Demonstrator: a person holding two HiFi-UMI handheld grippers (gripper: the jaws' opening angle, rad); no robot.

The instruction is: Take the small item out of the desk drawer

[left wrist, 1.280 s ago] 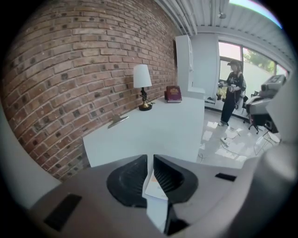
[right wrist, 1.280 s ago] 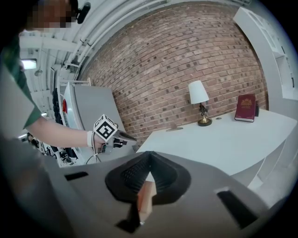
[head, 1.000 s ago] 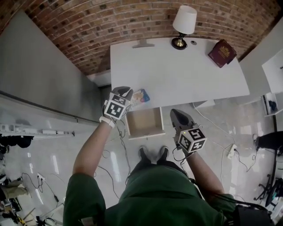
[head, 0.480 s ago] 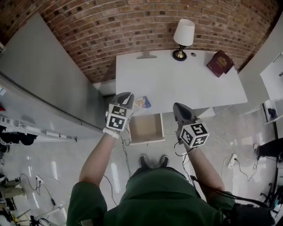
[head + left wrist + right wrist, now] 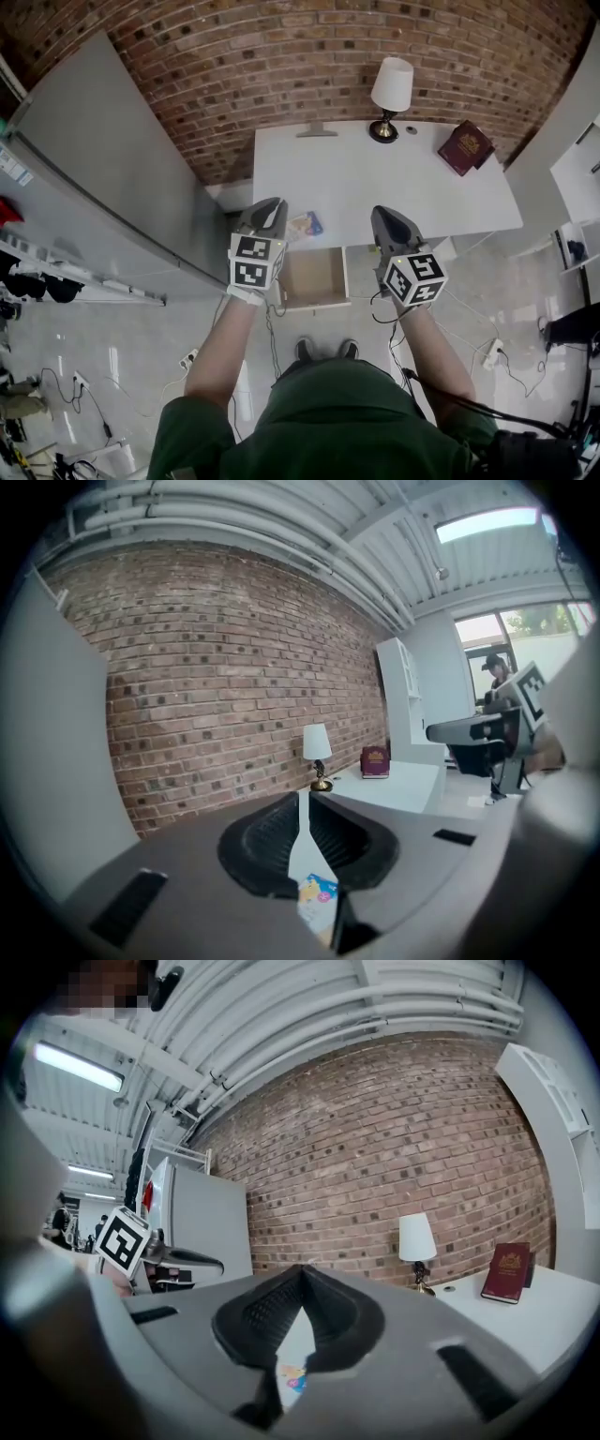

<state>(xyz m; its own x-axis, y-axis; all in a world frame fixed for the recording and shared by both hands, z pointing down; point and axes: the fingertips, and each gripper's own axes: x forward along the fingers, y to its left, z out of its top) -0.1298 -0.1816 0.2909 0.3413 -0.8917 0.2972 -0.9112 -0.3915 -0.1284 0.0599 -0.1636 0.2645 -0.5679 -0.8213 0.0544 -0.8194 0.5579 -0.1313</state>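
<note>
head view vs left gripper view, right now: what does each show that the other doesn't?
Only the head view: the open drawer at the desk's near edge, and the person's shoes on the floor.

Only the left gripper view: the left gripper seen along its jaws, which are closed together with nothing between them, a bright ceiling panel, and a person in the background.

Both: the white desk, lamp, red book, colourful packet lying on the desk, right gripper and brick wall.

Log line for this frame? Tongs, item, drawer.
left tongs shut, empty | right tongs shut, empty | packet lying on desk | drawer open, looks empty
</note>
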